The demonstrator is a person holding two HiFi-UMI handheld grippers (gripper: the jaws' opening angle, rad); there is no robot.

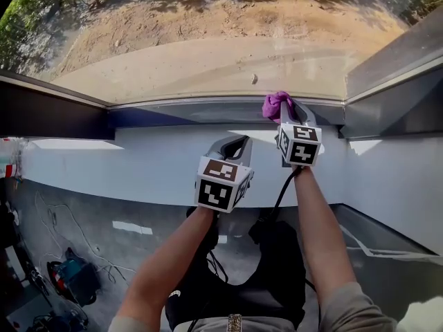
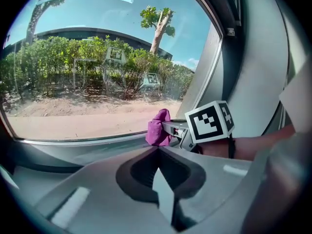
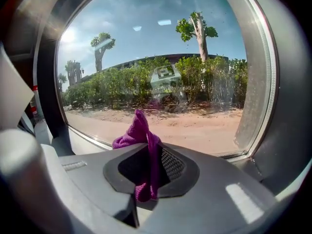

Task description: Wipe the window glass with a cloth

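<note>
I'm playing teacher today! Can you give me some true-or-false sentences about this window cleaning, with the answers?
1. The right gripper is shut on a purple cloth. True.
2. The left gripper holds a sponge. False: its jaws are together, with nothing between them.
3. The cloth is by the bottom edge of the window glass. True.
4. It is dark outside. False: it is sunny, with blue sky.

Hard daylight pours through the window glass point(image 1: 208, 54) in all three views, nearly washing out the sandy ground point(image 1: 228, 19) outside. In the head view the lower left lies in deep shade, while sunlit patches glare on the white sill point(image 1: 138, 164). Both gripper views bow straight lines into curves and fall to black at the corners; faint reflections and smears veil the glass
</note>
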